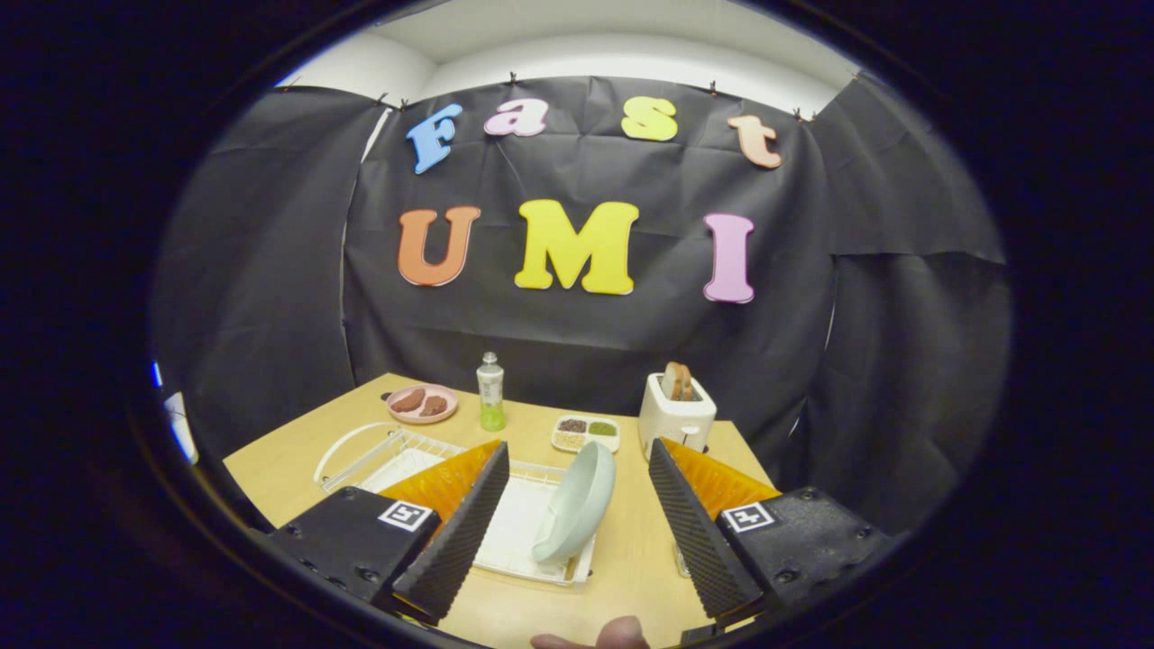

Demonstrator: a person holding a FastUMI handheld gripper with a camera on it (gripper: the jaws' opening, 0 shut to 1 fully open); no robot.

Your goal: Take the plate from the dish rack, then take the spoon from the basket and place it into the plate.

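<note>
Gripper view: tongs (577, 532) spread wide, holding nothing. Plate (577, 502) stands on edge in the dish rack (518, 532), between the fingers w/ gaps both sides, so step 1 isn't done. Spoon & basket can't be made out (maybe hidden), so all steps remain. Toaster (676, 410) at 1 o'clock on the counter (631, 559).

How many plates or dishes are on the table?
3: a pale green plate standing in the dish rack between the open gripper fingers; a pink plate beyond; a divided dish beside the toaster. Others may be hidden.
</note>
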